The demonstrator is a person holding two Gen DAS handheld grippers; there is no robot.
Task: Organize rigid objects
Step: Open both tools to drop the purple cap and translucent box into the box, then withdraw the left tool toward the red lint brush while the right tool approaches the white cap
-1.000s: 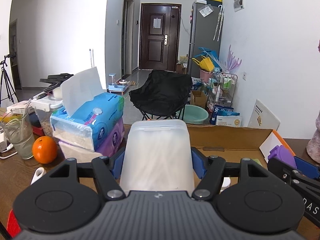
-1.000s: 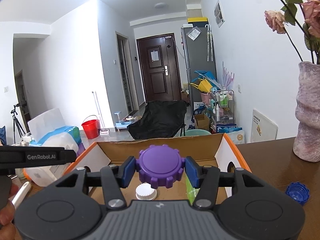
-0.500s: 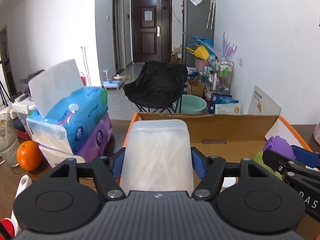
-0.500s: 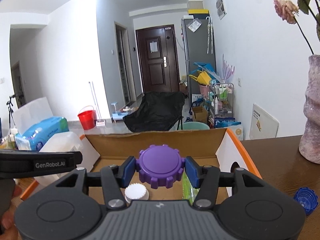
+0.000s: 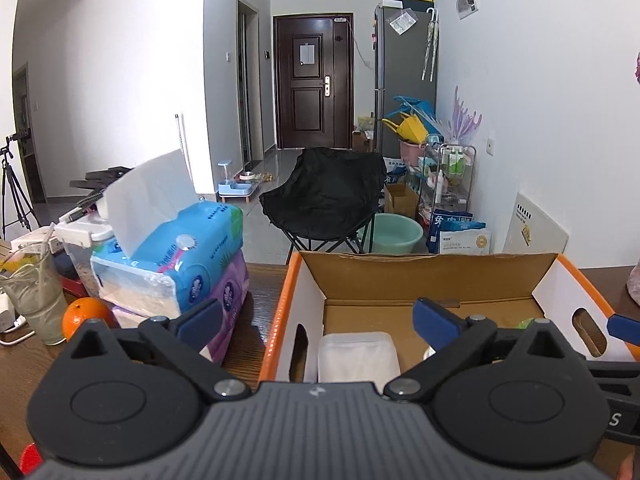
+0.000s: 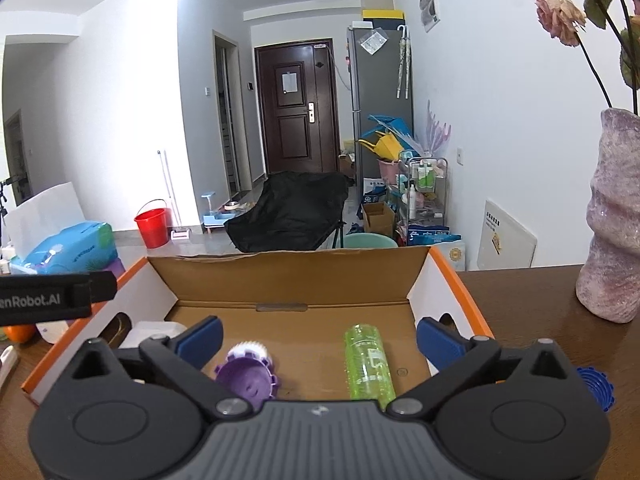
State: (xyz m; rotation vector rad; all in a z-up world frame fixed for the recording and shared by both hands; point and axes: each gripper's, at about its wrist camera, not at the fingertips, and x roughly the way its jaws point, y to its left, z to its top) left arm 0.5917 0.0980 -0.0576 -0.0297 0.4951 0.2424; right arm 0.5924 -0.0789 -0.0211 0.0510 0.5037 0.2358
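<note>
An orange-edged cardboard box [image 5: 292, 280] [image 6: 448, 268] stands open on the wooden table. In the left wrist view my left gripper [image 5: 316, 316] hangs over the box with its jaws opening wide, and nothing between them; a frosted white plastic container [image 5: 358, 354] lies on the box floor below. In the right wrist view my right gripper [image 6: 318, 334] is opening too, also empty. Beneath it in the box lie a purple toothed lid [image 6: 246, 378], a white ridged cap [image 6: 250, 350] and a green bottle [image 6: 368, 364].
Stacked tissue packs [image 5: 180, 256], an orange [image 5: 82, 316] and a glass [image 5: 34, 300] sit left of the box. A pink vase [image 6: 614, 220] and a blue cap [image 6: 596, 388] are on the table to the right. The left gripper's arm [image 6: 52, 298] shows at the right view's left edge.
Both grippers opened wide. The white container dropped from the left jaws into the box, and the purple lid fell from the right jaws onto the box floor.
</note>
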